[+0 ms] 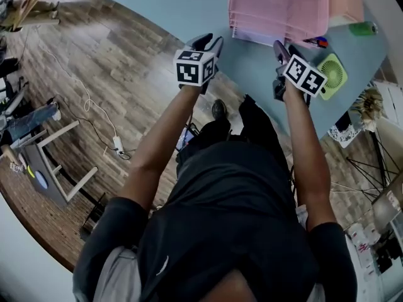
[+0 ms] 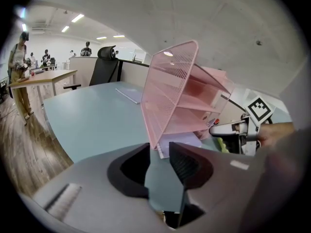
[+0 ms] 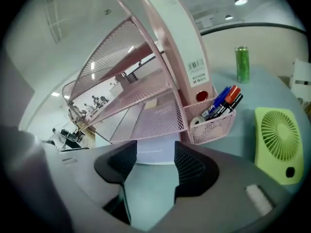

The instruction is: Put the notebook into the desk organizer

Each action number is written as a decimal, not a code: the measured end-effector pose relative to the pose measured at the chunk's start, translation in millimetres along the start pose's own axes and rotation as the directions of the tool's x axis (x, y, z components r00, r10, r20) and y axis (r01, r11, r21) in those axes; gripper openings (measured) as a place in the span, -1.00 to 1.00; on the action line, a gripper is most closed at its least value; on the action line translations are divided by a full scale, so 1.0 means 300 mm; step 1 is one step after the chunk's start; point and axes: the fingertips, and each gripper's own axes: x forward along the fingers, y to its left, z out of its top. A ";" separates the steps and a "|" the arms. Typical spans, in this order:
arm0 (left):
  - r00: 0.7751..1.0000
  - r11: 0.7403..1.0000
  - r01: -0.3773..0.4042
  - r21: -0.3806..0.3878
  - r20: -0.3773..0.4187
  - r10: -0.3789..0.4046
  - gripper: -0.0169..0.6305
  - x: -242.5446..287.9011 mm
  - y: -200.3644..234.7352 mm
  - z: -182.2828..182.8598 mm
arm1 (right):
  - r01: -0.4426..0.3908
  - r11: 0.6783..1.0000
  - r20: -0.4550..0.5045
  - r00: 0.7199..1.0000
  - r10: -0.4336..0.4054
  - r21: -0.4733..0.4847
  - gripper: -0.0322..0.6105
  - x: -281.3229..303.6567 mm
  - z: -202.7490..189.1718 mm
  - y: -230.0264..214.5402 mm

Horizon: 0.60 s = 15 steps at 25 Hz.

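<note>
The notebook (image 2: pixel 181 141) lies flat in the lowest tier of the desk organizer (image 2: pixel 170 86). It has a pale lavender cover, and only its near edge sticks out over the table (image 2: pixel 92 115). The rest sits under the mesh shelf and is hard to make out.

At the table's near edge the left gripper (image 1: pixel 210 43) hangs above the smooth blue-grey top. Its grey jaws, faced with ribbed black pads, stand a little apart with only bare table between them.

The organizer, toward the far edge, is pink wire mesh with slanted side walls and stacked, sloping shelves. In the head view the frame cuts off its upper part. A tall pink file box (image 3: pixel 182 47) with a rounded top and a small barcode label stands upright against its right side.

The right gripper (image 1: pixel 284 50) is also over the near edge, with its jaws spread wide and nothing in them. The notebook's edge is beyond their tips.

Right of the organizer, a small pink mesh basket (image 3: pixel 214 123) holds blue and red markers (image 3: pixel 222 102) and a white roll. Near the right edge is a square lime-green plastic fan (image 3: pixel 279 142) with a round slatted grille. A green can (image 3: pixel 242 64) stands upright farther back.
</note>
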 end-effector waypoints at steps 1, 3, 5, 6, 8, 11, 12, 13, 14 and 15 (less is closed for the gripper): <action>1.000 1.000 0.001 0.006 0.008 -0.001 -0.38 -0.020 0.006 0.011 | -0.006 1.000 0.010 1.000 0.006 -0.015 -0.16 -0.016 0.012 0.017; 1.000 1.000 0.003 0.019 0.027 -0.003 -0.39 -0.070 0.023 0.035 | -0.019 0.999 0.033 0.999 0.021 -0.045 -0.16 -0.051 0.036 0.058; 0.999 0.999 0.002 0.033 0.051 -0.004 -0.39 -0.131 0.041 0.056 | -0.032 0.996 0.062 0.997 0.038 -0.086 -0.18 -0.093 0.060 0.104; 0.998 0.999 0.001 0.039 0.065 -0.003 -0.39 -0.162 0.048 0.068 | -0.036 0.993 0.078 0.996 0.045 -0.110 -0.28 -0.116 0.072 0.124; 0.995 0.999 -0.003 0.049 0.099 -0.001 -0.40 -0.222 0.060 0.096 | -0.028 0.987 0.113 0.993 0.046 -0.161 -0.55 -0.166 0.100 0.156; 0.988 0.998 -0.006 0.063 0.152 -0.004 -0.40 -0.304 0.065 0.151 | 0.003 0.972 0.160 0.986 0.036 -0.235 -0.69 -0.245 0.142 0.198; 0.986 0.998 -0.003 0.070 0.168 -0.009 -0.40 -0.334 0.061 0.168 | 0.004 0.966 0.170 0.985 0.042 -0.257 -0.70 -0.273 0.150 0.218; 0.983 0.997 0.000 0.079 0.182 -0.015 -0.40 -0.366 0.056 0.185 | -0.001 0.960 0.176 0.983 0.052 -0.279 -0.70 -0.301 0.155 0.242; 0.980 0.996 0.004 0.089 0.197 -0.021 -0.40 -0.399 0.050 0.202 | -0.009 0.954 0.181 0.981 0.066 -0.301 -0.70 -0.329 0.161 0.268; 0.977 0.995 0.006 0.099 0.211 -0.027 -0.40 -0.431 0.044 0.220 | -0.017 0.947 0.188 0.979 0.082 -0.322 -0.70 -0.356 0.170 0.295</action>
